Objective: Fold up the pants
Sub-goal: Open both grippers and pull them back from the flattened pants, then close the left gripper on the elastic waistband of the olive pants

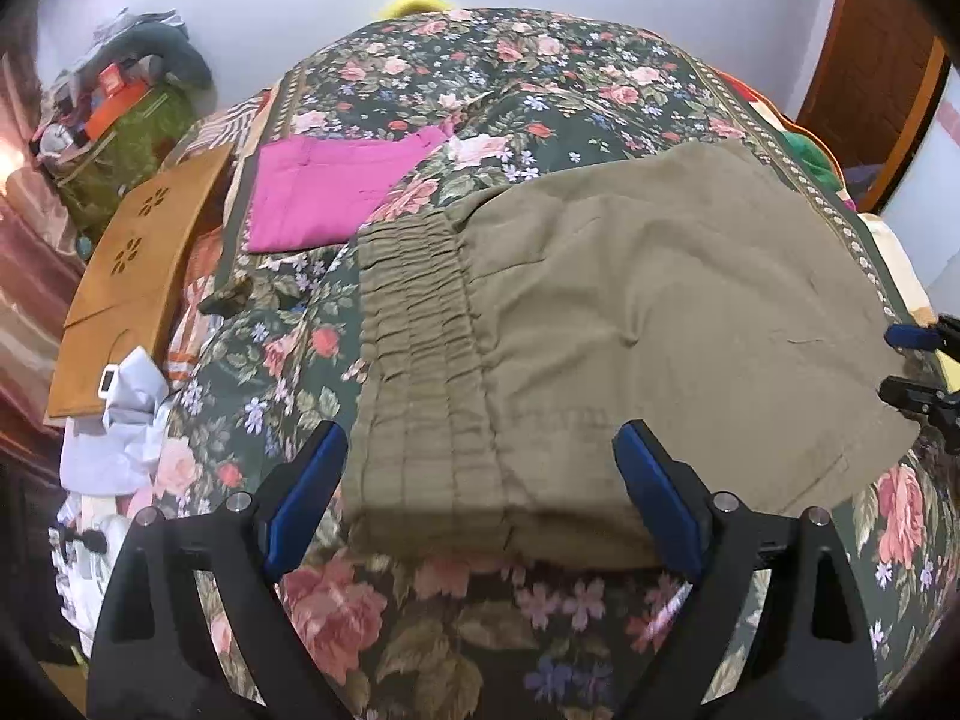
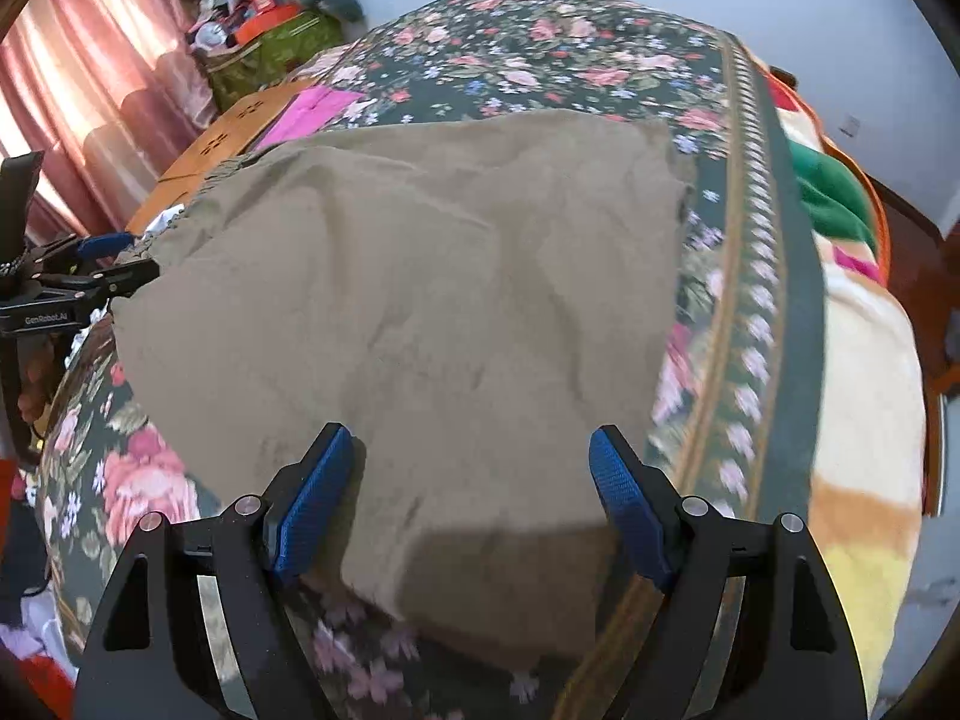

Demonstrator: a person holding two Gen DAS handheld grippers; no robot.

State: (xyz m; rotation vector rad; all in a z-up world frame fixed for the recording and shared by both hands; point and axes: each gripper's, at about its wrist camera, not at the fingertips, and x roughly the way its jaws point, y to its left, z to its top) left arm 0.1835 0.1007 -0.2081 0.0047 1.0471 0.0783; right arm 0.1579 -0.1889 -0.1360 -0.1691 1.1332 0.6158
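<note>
Olive-green pants (image 1: 630,324) lie folded flat on the floral bedspread (image 1: 492,78), elastic waistband (image 1: 420,372) at the left. My left gripper (image 1: 480,480) is open and empty, its blue pads on either side of the pants' near edge at the waistband end. My right gripper (image 2: 471,480) is open and empty over the near edge of the pants (image 2: 420,300) at the other end. The right gripper also shows at the right edge of the left wrist view (image 1: 924,366). The left gripper shows at the left of the right wrist view (image 2: 114,261).
Folded magenta pants (image 1: 324,192) lie farther back on the bedspread. A wooden board (image 1: 138,276) and white cloth (image 1: 120,420) sit at the bed's left edge. A cluttered green bag (image 1: 120,144) stands beyond. A striped blanket (image 2: 858,360) lies to the right.
</note>
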